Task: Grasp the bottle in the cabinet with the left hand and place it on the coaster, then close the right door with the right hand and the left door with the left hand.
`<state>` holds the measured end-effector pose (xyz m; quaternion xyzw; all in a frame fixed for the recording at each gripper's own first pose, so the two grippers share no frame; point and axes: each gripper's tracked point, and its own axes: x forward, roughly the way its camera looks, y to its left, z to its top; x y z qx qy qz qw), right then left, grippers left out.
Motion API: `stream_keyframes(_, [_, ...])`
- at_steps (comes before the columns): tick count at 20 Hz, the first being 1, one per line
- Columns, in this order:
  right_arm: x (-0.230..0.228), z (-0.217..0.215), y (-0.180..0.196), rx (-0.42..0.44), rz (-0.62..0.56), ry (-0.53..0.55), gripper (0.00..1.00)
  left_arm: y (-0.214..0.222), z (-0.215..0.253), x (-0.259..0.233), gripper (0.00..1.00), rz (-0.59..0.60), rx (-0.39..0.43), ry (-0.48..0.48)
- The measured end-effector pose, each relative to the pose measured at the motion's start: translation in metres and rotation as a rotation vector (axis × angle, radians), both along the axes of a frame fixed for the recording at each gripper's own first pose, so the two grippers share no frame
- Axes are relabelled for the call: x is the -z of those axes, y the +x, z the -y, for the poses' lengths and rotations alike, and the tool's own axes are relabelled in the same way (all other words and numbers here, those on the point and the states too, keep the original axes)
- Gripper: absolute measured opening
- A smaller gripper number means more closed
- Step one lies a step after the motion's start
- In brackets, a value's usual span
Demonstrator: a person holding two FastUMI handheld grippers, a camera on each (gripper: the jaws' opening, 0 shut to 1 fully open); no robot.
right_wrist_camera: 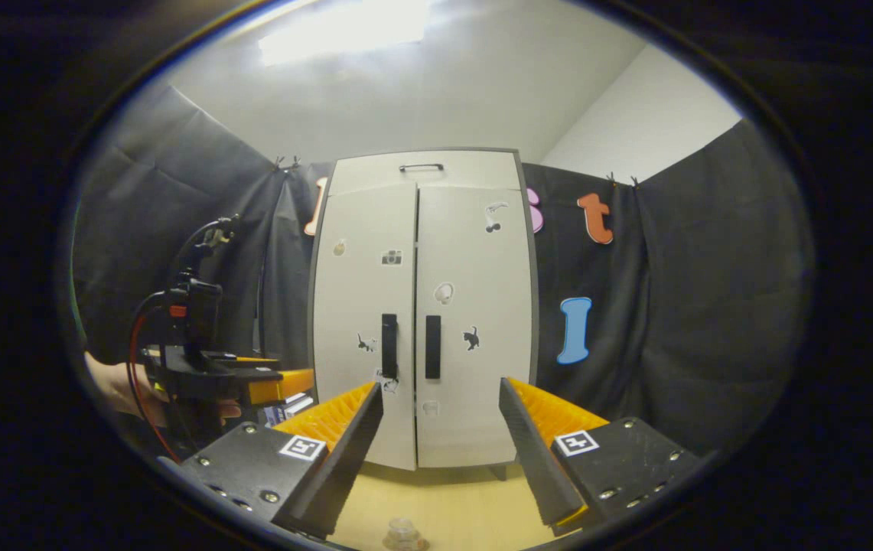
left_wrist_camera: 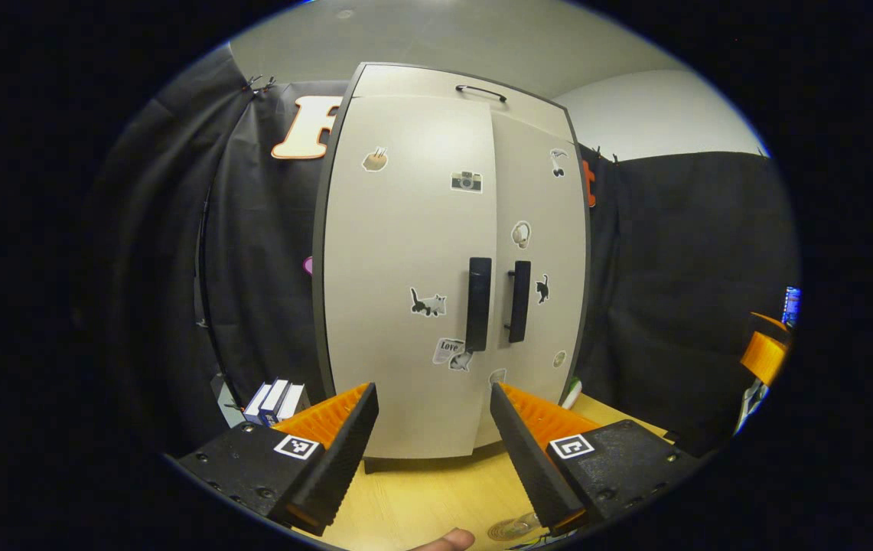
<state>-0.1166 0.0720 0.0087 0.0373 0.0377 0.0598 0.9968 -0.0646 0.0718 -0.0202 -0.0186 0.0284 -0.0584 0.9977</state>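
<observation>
Alt text, L to R across the booth. Far left, low, a small stack of books (left_wrist_camera: 275, 399) stands beside the cabinet (left_wrist_camera: 405, 153). In the right gripper view a hand (right_wrist_camera: 111, 390) holds the left tongs (left_wrist_camera: 432, 388) level, near the cabinet's left side. Their fingers are spread wide w/ nothing between, touching nothing.

Centre: the pale cabinet w/ stickers stands on the wooden worktop (left_wrist_camera: 421, 497). The left door (left_wrist_camera: 405, 229) and right door (left_wrist_camera: 539, 252) meet at the middle, w/ two dark upright handles (left_wrist_camera: 478, 303) side by side. In the left gripper view the left door's edge seems to sit a touch proud of the right. We can't tell if it is fully home.

Right of centre, the right tongs (right_wrist_camera: 441, 384) face the doors square-on, well back, also spread and empty. At the bottom edge of the right gripper view, the clear bottle (right_wrist_camera: 403, 533) stands on the worktop below them, out of the cabinet. We can't make out the coaster under it.

Risks, as we judge them: if the left door isn't seated, it may swing out, so a last push is needed. Spread fingers could hook a handle and pull a door open. The bottle sits low, close under both tongs. Dropping either hand could tip it.
</observation>
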Motion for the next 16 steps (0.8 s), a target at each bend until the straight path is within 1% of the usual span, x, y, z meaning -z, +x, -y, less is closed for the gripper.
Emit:
stream_keyframes(1, [0.001, -0.001, 0.000, -0.001, -0.007, -0.006, 0.93, -0.003, -0.002, 0.000, 0.94, 0.001, -0.001, 0.000])
stream_keyframes(2, [0.002, 0.000, 0.000, 0.001, -0.009, -0.019, 0.93, -0.005, -0.003, 0.003, 0.94, -0.001, 0.001, 0.002])
stream_keyframes(3, [0.001, 0.001, 0.001, 0.006, -0.008, -0.031, 0.90, -0.007, -0.003, 0.006, 0.94, -0.005, 0.005, 0.003])
stream_keyframes(4, [0.003, 0.001, 0.002, 0.007, -0.009, -0.041, 0.93, -0.009, -0.003, 0.012, 0.94, -0.020, 0.015, 0.003])
stream_keyframes(6, [0.003, 0.003, 0.007, 0.014, -0.005, -0.045, 0.93, -0.012, 0.000, 0.017, 0.94, -0.035, 0.035, -0.011])
stream_keyframes(12, [0.002, 0.019, 0.034, 0.067, 0.009, -0.046, 0.93, -0.005, -0.006, -0.003, 0.94, 0.027, 0.020, 0.012])
stream_keyframes(16, [0.009, 0.030, 0.049, 0.101, 0.017, -0.079, 0.93, 0.010, 0.001, 0.003, 0.94, 0.034, 0.026, 0.025])
